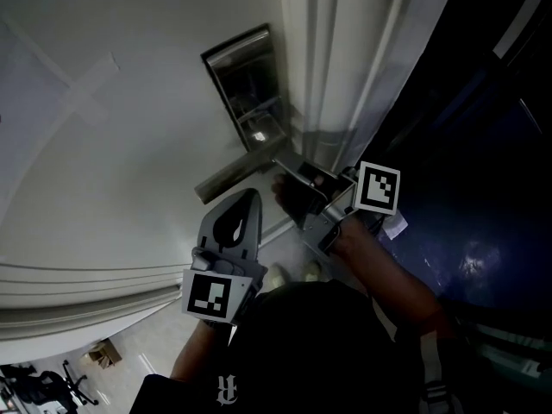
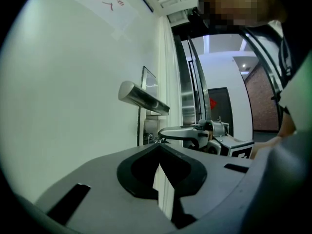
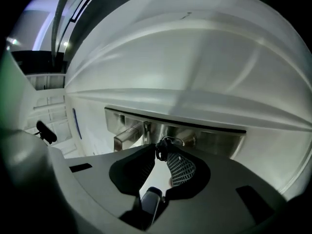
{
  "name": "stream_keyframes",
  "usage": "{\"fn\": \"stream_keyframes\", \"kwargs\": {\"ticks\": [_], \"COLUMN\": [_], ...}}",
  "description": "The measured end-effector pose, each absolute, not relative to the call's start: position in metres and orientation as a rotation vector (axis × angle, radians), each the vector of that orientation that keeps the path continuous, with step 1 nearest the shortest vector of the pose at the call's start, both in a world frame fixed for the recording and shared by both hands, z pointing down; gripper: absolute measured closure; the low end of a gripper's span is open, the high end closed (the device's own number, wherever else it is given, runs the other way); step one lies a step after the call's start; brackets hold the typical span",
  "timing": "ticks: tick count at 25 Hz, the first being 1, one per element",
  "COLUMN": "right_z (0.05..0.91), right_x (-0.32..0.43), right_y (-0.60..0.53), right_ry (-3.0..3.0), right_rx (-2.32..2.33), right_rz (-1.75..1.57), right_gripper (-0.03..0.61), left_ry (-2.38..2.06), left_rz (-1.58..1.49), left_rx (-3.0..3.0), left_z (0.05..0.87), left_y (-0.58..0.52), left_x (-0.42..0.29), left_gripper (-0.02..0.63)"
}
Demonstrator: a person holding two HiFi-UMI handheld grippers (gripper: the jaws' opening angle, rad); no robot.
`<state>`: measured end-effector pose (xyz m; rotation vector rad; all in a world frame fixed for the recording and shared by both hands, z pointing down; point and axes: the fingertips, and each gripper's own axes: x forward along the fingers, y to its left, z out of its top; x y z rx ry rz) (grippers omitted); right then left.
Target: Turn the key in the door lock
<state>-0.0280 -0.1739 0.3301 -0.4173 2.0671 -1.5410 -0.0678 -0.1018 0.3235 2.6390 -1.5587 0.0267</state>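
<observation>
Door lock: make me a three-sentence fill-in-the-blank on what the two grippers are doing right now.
The right gripper is shut on the ____ at the lock plate.
The left gripper has its jaws ____, with nothing between them.
In the left gripper view, the lever handle sits ____ the right gripper.
Missing words: key, shut, above.

Right gripper (image 3: pixel 163 155): I count my two fingers (image 3: pixel 181 168) closed at the tips on the dark head of a key (image 3: pixel 160 150). A thin wire ring (image 3: pixel 171 139) sits at its top.

Steel lock plate (image 3: pixel 214 138): behind the key, on a white door (image 3: pixel 195 72).

Square lever handle (image 3: pixel 126 137): left of the key, projecting from the plate.
</observation>
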Motion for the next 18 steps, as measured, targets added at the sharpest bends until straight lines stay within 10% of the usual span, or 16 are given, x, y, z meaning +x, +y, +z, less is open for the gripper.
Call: {"fn": "stream_keyframes", "kwargs": {"ticks": [9, 18], "right_z": [0.314, 0.305], "right_x": [-0.011, -0.012], "right_y": [-0.161, -0.142], "right_ry": [2.405, 3.056], "right_rx": [-0.486, -0.763], "right_rz": [-1.285, -0.33], "right_gripper": [0.525, 0.525], "left_ry": [-1.566, -1.589], "left_rz": [0.007, 0.007], "left_rx": [2.618, 2.6], "left_z": [0.325, 0.329], "left_y": [-0.102, -0.103], "left_x": [-0.057, -0.053], "left_gripper": [0.607, 0.607]}}
